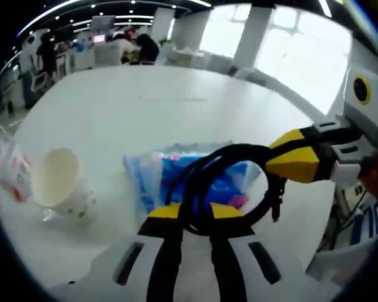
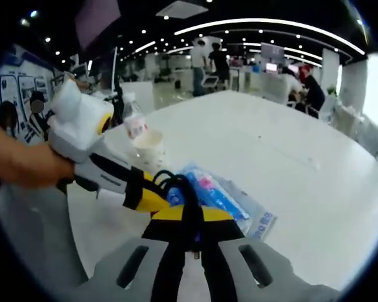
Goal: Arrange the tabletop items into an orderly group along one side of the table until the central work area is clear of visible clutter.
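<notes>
Yellow-tipped black fingers (image 1: 168,211), white housings

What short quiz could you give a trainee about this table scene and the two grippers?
1. True or false: a gripper holds the paper cup.
2. How many grippers hold the black cable: A) none, B) one, C) two?
3. What colour is the plastic package seen through the cable loop in the left gripper view?

Key
1. False: it is on the white table, apart from both grippers.
2. C: the left gripper and the right gripper are both shut on it.
3. Blue.
</notes>
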{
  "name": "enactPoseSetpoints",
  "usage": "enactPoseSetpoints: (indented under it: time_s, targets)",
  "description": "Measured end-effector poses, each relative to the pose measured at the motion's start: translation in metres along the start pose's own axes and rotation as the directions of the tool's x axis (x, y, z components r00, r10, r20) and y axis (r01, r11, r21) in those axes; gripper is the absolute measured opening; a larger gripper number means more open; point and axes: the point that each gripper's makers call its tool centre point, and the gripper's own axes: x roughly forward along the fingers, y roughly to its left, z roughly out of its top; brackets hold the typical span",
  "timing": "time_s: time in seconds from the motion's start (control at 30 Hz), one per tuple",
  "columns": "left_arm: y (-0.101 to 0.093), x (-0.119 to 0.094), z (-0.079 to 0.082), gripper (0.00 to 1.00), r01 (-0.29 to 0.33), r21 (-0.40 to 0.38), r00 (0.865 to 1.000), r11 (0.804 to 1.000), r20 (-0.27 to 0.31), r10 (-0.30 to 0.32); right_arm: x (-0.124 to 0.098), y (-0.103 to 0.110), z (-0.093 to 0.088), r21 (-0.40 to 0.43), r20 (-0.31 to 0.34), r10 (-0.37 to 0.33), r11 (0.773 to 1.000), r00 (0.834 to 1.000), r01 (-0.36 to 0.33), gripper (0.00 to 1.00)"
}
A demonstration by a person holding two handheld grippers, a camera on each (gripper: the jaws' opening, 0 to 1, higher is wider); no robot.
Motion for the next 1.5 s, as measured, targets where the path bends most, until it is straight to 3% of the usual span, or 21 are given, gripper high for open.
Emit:
enactPoseSetpoints:
  time_s: [0.4,0.63,0.77,0.9,1.1,1.3,1.5]
  targets:
    - [-0.037,-0.016,0.038,0.11,0.052,0.059,0.997,0.997,0.054,-0.055,-0.042,-0.020,0.014,0.074,0.069,-0.047,0.996,0.997,0.041,0.06]
    - [-0.073,-0.010,0.050,0.10,0.108,0.120,0.992,0.987,0.052,-0.115,-0.075,-0.039,0.008,0.101,0.080,-0.101,0.991,0.992,0.092,0.06]
    - [-0.098,-0.003,0.055,0.10,0.142,0.164,0.988,0.976,0.040,-0.150,-0.098,-0.054,-0.004,0.144,0.077,-0.132,0.982,0.988,0.120,0.06]
    - [-0.123,0.009,0.052,0.10,0.176,0.196,0.983,0.965,0.013,-0.182,-0.114,-0.064,-0.019,0.178,0.062,-0.156,0.974,0.986,0.143,0.06]
    - [-0.151,0.033,0.032,0.10,0.221,0.215,0.975,0.951,-0.049,-0.215,-0.127,-0.077,-0.052,0.243,0.018,-0.174,0.956,0.985,0.165,0.05]
    - [-0.162,0.055,0.011,0.10,0.239,0.213,0.969,0.947,-0.111,-0.219,-0.126,-0.088,-0.089,0.312,-0.026,-0.169,0.935,0.985,0.169,0.05]
    - [-0.161,0.078,-0.012,0.10,0.228,0.219,0.964,0.949,-0.187,-0.188,-0.111,-0.095,-0.120,0.324,-0.089,-0.145,0.931,0.985,0.166,0.05]
